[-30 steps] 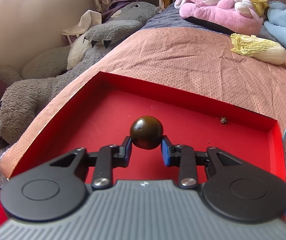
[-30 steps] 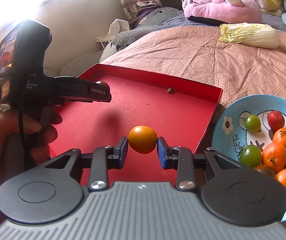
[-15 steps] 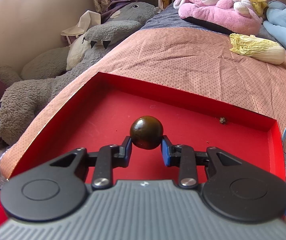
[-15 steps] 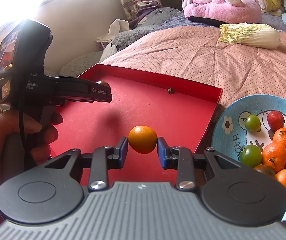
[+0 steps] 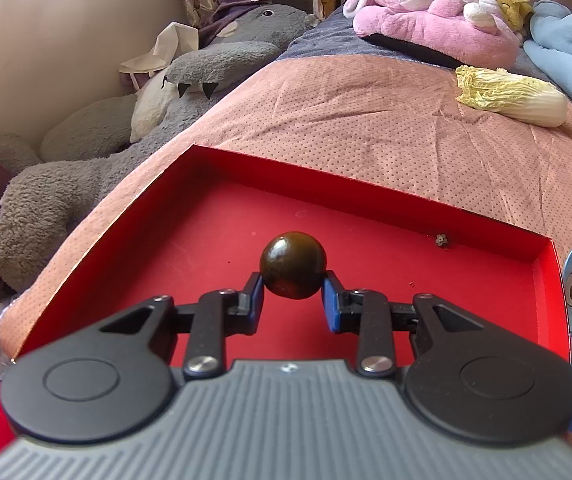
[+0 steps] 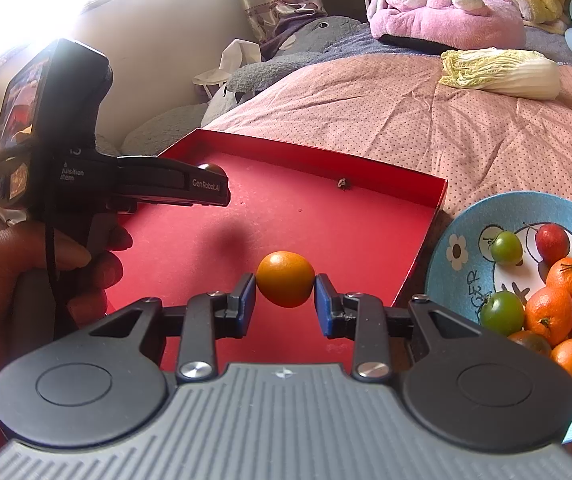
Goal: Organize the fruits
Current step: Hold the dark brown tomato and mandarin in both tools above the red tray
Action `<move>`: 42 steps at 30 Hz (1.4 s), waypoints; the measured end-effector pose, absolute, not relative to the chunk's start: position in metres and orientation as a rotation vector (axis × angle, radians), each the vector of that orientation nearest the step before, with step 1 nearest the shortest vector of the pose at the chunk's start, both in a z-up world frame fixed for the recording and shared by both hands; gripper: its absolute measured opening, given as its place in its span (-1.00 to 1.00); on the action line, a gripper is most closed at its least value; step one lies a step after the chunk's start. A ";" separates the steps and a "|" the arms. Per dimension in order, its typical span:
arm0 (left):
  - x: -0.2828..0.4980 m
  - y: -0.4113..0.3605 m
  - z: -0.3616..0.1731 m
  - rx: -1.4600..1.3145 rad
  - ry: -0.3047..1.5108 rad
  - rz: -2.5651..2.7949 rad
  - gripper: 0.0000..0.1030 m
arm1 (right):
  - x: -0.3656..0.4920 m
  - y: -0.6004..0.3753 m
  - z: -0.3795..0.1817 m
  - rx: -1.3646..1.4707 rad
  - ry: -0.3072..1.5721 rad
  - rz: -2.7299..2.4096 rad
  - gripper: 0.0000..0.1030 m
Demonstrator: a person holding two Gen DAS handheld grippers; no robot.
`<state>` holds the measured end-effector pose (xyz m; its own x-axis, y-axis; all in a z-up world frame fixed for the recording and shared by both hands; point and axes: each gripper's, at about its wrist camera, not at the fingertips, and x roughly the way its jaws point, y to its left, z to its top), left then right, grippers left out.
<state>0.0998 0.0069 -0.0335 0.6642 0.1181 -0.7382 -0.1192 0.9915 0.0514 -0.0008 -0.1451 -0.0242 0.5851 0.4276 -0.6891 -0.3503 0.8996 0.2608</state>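
red tray point(image 5: 366, 216) lies empty on the bed; left claw point(image 5: 293, 298) grips a dark fruit point(image 5: 293, 265) above it, right claw point(image 6: 284, 298) an orange point(image 6: 285, 278). lower each near the floor before releasing, well apart, so neither rolls.

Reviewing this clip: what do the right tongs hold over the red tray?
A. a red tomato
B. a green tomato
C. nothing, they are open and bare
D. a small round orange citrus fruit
D: the right tongs are shut on a small round orange citrus fruit, their blue pads pressing its two sides above the shallow red cardboard tray; the green and red tomatoes lie on the blue flowered plate to the right.
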 end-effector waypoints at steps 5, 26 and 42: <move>0.099 0.006 -0.034 0.000 0.833 0.133 -0.33 | -0.001 -0.145 -0.024 0.101 0.831 0.454 -0.28; 0.100 0.005 -0.032 0.001 0.831 0.125 -0.33 | -0.003 -0.144 -0.022 0.095 0.830 0.461 -0.28; 0.098 0.007 -0.030 0.003 0.827 0.107 -0.33 | -0.005 -0.149 -0.019 0.092 0.826 0.454 -0.28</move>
